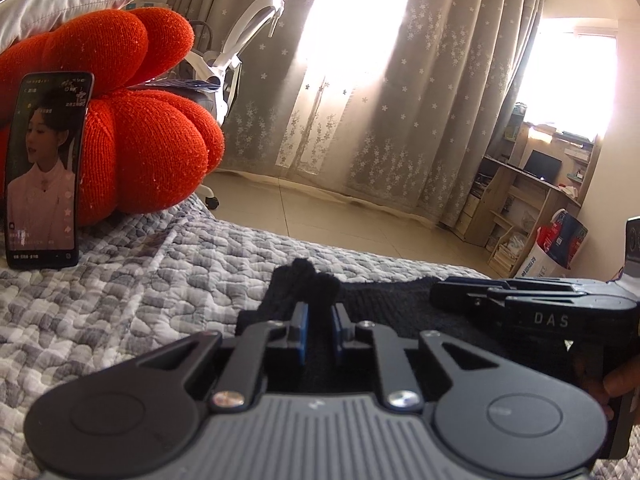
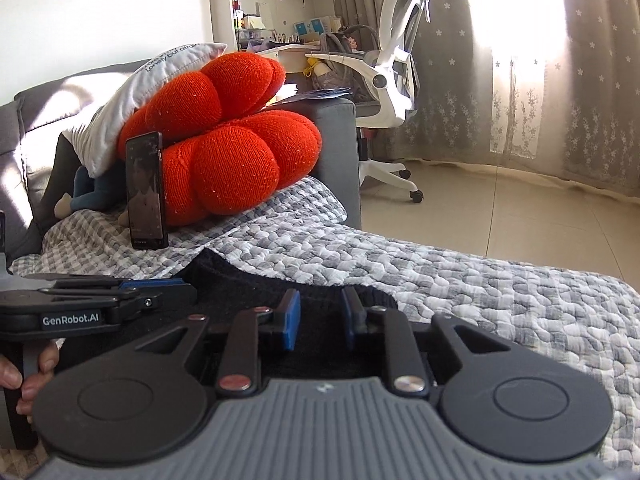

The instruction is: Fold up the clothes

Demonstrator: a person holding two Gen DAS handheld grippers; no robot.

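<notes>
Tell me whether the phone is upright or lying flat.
Upright: the phone stands on its bottom edge against the orange cushion, screen lit.

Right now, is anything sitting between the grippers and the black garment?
Nothing visible. The left gripper already has a bunch of the black garment pinched between its pads. The right gripper is open, its fingers over the garment's edge. The phone and red cushion stand farther back on the quilt.
</notes>
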